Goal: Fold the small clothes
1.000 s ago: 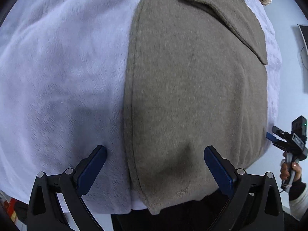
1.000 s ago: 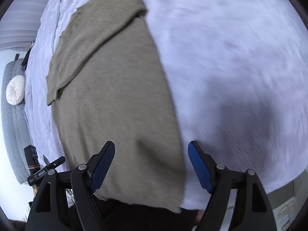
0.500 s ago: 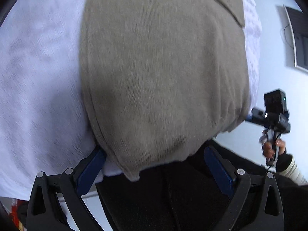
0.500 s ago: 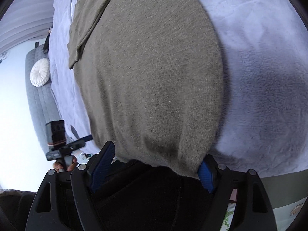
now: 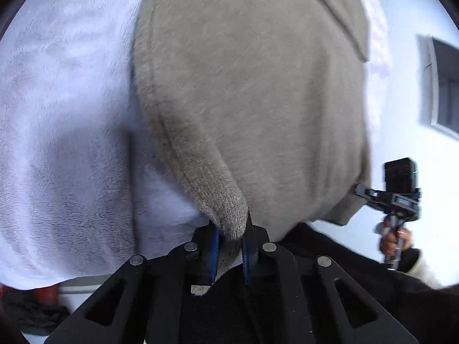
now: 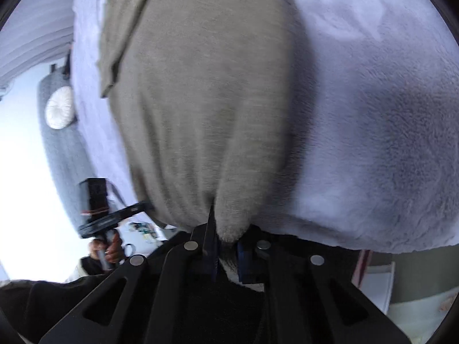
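A taupe knit garment [image 5: 258, 86] lies spread on a fluffy white blanket [image 5: 63, 114], its near hem at the blanket's near edge. The left tool [image 5: 231, 246] has just been closing and is now clamped on the garment's near left corner, the knit bunched between its blue pads [image 5: 214, 246]. The right tool [image 6: 226, 250] has likewise just been closing and is clamped on the near right corner, fabric pinched between its pads [image 6: 241, 255].

From the left wrist view, the right tool [image 5: 398, 195] shows at the garment's right side, held in a hand [image 5: 394, 240] with a pale cuff. From the right wrist view, the left tool [image 6: 100, 209] shows at the garment's left side, gripped by a hand [image 6: 110, 248]. Beyond the garment's far left, a round white cushion [image 6: 60, 111] rests on grey upholstery [image 6: 61, 149].
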`<state>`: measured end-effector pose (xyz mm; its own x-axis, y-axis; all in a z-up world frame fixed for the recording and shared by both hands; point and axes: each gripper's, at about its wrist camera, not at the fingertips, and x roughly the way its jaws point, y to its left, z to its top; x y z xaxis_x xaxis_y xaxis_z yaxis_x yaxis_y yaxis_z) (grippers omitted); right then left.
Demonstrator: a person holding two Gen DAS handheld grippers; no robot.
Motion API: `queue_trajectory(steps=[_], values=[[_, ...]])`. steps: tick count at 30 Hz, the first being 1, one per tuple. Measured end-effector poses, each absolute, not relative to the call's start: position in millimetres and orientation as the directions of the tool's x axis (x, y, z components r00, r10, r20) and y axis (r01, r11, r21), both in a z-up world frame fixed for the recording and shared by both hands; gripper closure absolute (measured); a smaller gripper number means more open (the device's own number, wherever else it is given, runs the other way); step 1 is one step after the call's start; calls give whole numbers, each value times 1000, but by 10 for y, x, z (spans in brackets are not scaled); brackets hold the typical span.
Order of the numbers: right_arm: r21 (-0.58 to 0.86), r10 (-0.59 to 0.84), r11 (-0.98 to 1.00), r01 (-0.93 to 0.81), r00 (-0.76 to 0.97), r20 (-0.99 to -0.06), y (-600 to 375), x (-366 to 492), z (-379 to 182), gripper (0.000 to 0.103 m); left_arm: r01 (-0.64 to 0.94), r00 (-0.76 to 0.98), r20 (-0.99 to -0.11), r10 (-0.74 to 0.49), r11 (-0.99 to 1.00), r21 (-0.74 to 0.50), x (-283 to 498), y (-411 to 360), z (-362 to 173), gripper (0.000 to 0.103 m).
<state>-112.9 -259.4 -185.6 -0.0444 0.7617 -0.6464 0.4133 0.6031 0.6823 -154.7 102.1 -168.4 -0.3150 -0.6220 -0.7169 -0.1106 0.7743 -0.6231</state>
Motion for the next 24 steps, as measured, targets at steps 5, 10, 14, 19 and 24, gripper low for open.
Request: queue_trajectory(steps=[5,10,14,19,24], values=[[804,834,446,394,143,-533,-2691,-860,-1521,93,-120,-177,-643,-745,665,-737,-1169,1075,-1324,89],[894,850,323,312,320,-419,-2811,-239,-1263,93,-69,2,-628,-779,626,-777,-439,1149,-1035,89],[906,833,312,285,376,-405,-2870,339,-1291,93,-37,120,-665,-737,666,-745,206,1249,-1013,89],[877,767,296,379,453,-455,-3033,945,-1624,93,-75,189,-773,-605,776,-626,803,1285,-1227,86],[832,723,250,495,476,-501,-3207,1190,-1882,85,-116,273,-839,-471,850,-515,897,1359,-1231,21]])
